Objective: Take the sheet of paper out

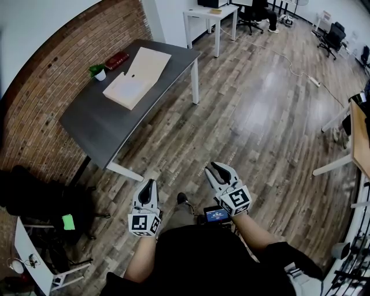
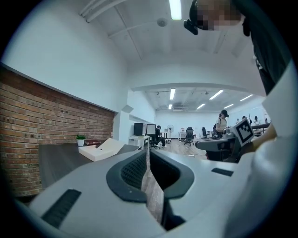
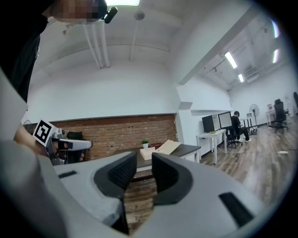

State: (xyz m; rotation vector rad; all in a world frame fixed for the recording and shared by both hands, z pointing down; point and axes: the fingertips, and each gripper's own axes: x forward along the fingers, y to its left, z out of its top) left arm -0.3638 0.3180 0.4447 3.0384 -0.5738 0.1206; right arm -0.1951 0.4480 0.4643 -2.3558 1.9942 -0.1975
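Observation:
A flat cream box [image 1: 136,75] lies on the dark grey table [image 1: 98,127] at the upper left, its lid folded open. I cannot make out a separate sheet of paper in it. Both grippers hang over the wood floor, well short of the table. My left gripper [image 1: 149,184] points at the table with its jaws together and nothing in them. The right gripper [image 1: 211,168] stands open and empty. The left gripper view looks past the left gripper [image 2: 148,155] to the box [image 2: 100,149]. Between the jaws of the right gripper [image 3: 144,162] the box [image 3: 160,149] appears far off.
A small potted plant [image 1: 98,71] and a red book [image 1: 117,59] sit beside the box by the brick wall. A black bag and chair [image 1: 34,196] crowd the lower left. A white desk [image 1: 211,14] stands beyond the table, a wooden desk [image 1: 359,139] at right.

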